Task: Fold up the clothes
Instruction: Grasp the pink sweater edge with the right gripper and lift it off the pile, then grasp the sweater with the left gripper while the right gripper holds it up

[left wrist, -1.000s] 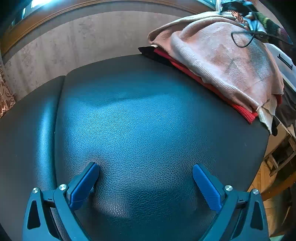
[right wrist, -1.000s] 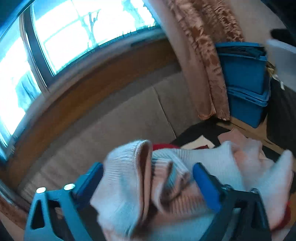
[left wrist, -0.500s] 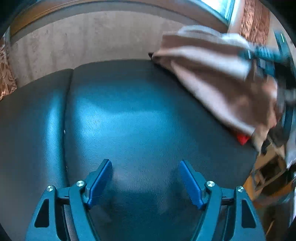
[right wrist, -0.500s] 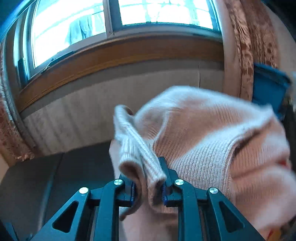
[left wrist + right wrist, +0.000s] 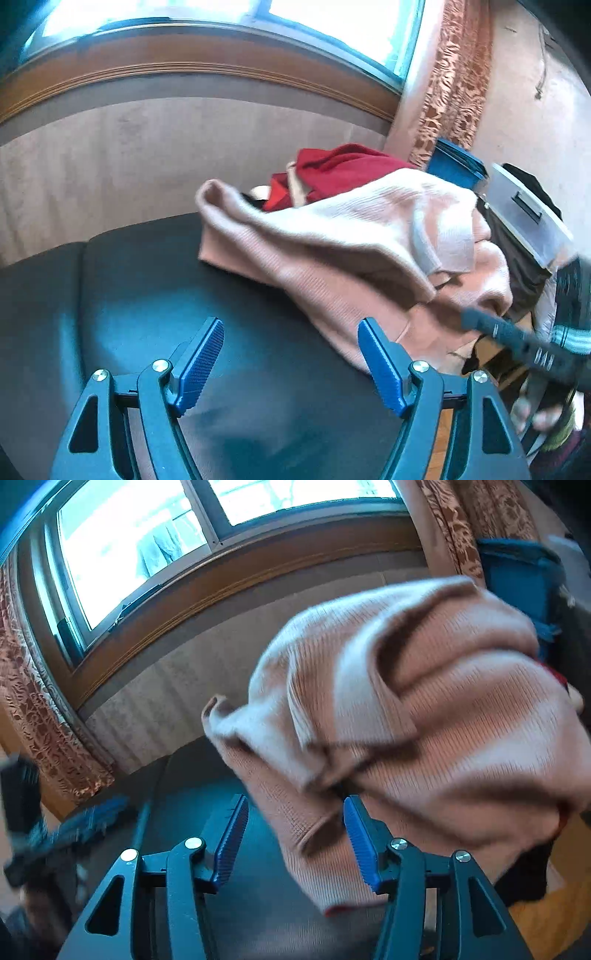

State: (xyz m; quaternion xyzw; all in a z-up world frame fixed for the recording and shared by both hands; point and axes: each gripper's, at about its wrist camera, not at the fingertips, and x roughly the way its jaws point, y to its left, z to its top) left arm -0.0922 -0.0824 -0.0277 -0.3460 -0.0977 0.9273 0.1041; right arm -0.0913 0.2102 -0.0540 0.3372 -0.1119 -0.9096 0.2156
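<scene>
Pink ribbed sweater (image 5: pixel 424 709) draped on dark leather seat (image 5: pixel 166 288), red garment (image 5: pixel 343 170) behind it.

Right gripper (image 5: pixel 295 834): jaws opening, sweater edge between them, pads not pressing. Left gripper (image 5: pixel 291 358): jaws apart, empty, sweater up-right of it. Right is nearer; the sweater's length runs diagonally.

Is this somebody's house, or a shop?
Probably a room in a home: a big wood-framed window with patterned brown curtains, and a pile of clothes, a pink ribbed knit sweater and a red garment, on a dark leather seat.
</scene>
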